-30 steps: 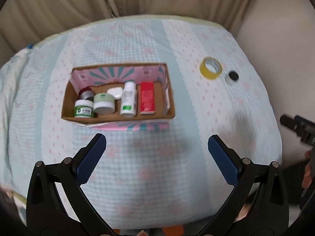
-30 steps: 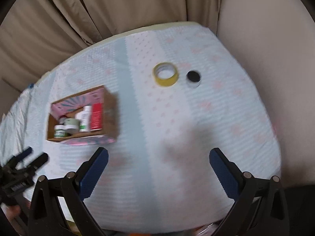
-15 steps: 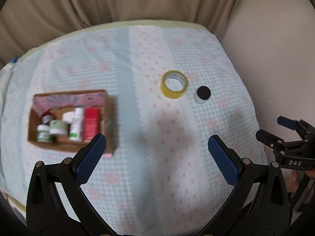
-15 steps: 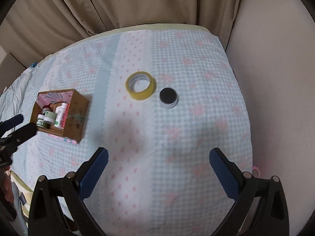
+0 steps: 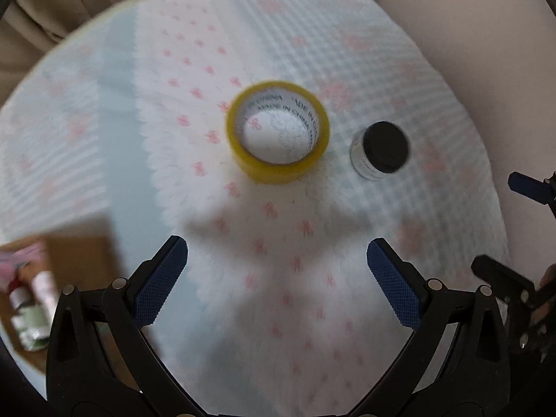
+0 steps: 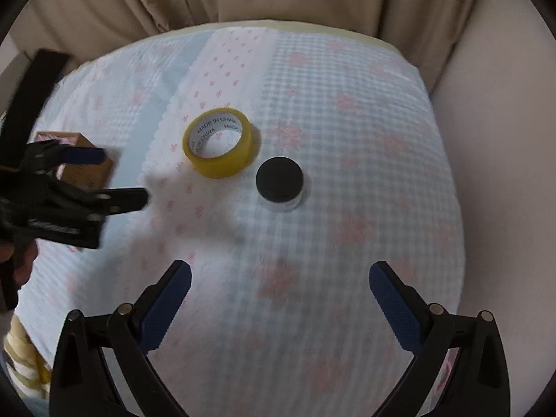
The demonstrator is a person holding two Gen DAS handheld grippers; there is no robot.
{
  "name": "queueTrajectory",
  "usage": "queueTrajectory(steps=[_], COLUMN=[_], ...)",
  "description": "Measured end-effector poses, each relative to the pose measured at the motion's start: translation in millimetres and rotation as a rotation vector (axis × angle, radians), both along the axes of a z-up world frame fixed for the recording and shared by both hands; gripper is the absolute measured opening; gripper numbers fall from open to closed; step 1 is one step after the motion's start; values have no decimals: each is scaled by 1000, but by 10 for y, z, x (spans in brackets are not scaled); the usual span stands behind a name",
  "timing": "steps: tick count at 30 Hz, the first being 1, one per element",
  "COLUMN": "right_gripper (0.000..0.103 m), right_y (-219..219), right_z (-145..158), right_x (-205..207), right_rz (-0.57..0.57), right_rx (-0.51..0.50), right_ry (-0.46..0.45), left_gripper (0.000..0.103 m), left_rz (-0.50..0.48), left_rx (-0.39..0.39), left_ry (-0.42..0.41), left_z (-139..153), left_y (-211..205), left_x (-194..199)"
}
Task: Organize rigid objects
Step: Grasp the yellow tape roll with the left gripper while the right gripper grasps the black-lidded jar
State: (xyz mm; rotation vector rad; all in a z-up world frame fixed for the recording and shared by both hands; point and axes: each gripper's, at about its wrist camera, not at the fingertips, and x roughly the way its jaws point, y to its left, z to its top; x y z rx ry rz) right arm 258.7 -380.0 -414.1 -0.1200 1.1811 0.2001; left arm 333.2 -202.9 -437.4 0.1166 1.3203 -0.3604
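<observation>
The left claw (image 5: pixel 277 279) hangs above the cloth-covered tabletop (image 5: pixel 434 80) with its jaws spread wide and nothing between them, pointed at the tape roll (image 5: pixel 277 137) ahead. The roll lies flat on its side, hole upward, so a wide spread makes sense: the jaws probably have to straddle its outer wall, or one finger could drop into the hole and pinch one side of the ring. The right claw (image 6: pixel 279 297) is likewise wide apart and empty, aimed at the jar (image 6: pixel 280 184), which stands upright on the checked part of the cloth with its black lid on top. Tape and jar sit just beside each other but apart, so each claw seems to have taken the piece on its own side and neither need cross the other.

The box (image 5: pixel 74 264) sits at the lower left edge of the left view, blurred, with a few bottles and pots packed upright along its left part; from the right view its corner (image 6: pixel 88 170) shows behind the left claw. It is well apart from the tape and jar. Since those two are the only loose things on the cloth, they look to be what is left to be put away, and neither is gripped yet.

The jar's smooth round wall may slip unless gripped squarely below the lid.
</observation>
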Motion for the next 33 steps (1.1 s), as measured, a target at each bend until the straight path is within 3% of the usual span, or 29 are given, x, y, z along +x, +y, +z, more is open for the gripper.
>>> queueTrajectory(steps=[5,11,13,20,23,33], right_gripper=[94,86,73,65,53,52], right_y=[-1,79,116,209,261,149], right_z=[-380,-663,-725,-786,-808,-746], right_x=[300,592,668,870,908,814], right_rz=[18,84,113,172,196,145], right_rx=[-10,-38,-48,-32,-41,-6], right_ry=[25,40,44,24,23,36], left_gripper=[103,103,103,103,97,96], left_rz=[-49,-72,-76,-115,-127,-124], left_rx=[17,16,14,43,75,78], left_ry=[5,4,-2,-41,-59,-77], left_z=[-427,-660,-713,-775,-791,-683], left_y=[-198,-314,-350,-482,-527,-550], left_x=[282,540,624,795,851,847])
